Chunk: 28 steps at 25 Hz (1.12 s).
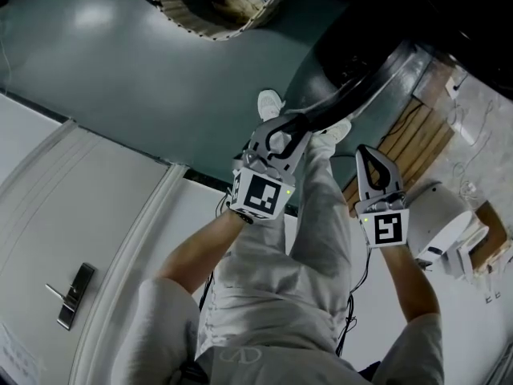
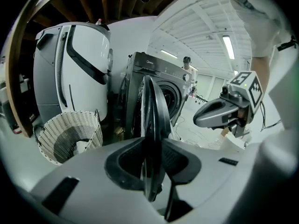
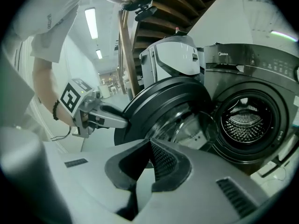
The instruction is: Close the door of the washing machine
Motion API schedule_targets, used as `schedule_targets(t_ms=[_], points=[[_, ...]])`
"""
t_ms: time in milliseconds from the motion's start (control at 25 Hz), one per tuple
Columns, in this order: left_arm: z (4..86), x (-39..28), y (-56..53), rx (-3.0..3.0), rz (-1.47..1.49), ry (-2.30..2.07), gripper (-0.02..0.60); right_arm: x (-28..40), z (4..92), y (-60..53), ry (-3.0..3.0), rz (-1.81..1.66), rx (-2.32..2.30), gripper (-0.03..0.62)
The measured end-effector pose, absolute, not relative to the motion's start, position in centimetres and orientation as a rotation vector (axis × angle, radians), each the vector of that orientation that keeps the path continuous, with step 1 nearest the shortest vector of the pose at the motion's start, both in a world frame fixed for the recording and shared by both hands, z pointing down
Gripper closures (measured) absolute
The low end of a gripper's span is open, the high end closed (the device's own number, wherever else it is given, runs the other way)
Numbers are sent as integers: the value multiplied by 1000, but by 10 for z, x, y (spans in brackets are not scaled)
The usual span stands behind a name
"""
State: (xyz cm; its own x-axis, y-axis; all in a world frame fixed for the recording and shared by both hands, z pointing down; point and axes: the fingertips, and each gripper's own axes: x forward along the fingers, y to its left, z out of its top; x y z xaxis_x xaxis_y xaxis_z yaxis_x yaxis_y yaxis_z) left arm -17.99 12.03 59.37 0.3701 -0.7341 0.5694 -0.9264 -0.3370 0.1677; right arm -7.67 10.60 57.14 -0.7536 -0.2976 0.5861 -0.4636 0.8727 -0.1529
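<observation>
Two grippers in head view: your left gripper [image 1: 292, 131] pinches the rim of the round black washing-machine door [image 1: 365, 83]; your right gripper [image 1: 367, 152], pressed together, holds nothing. Left gripper view: door edge-on between the pads [image 2: 129, 161]. Right gripper view: door stands open, left of the steel drum [image 3: 245, 122].

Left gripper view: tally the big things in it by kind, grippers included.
Dark washing machine: 1
White appliance: 1
Wicker basket: 1
Grippers: 2, left gripper shut on the door, right gripper shut
Total: 5
</observation>
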Motion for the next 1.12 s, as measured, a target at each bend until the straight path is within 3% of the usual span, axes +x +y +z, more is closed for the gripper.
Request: schedule_targets(t_ms=[1120], points=[[607, -25, 110, 1790, 555, -1438, 468, 69, 612, 157, -2405, 413, 658, 583]])
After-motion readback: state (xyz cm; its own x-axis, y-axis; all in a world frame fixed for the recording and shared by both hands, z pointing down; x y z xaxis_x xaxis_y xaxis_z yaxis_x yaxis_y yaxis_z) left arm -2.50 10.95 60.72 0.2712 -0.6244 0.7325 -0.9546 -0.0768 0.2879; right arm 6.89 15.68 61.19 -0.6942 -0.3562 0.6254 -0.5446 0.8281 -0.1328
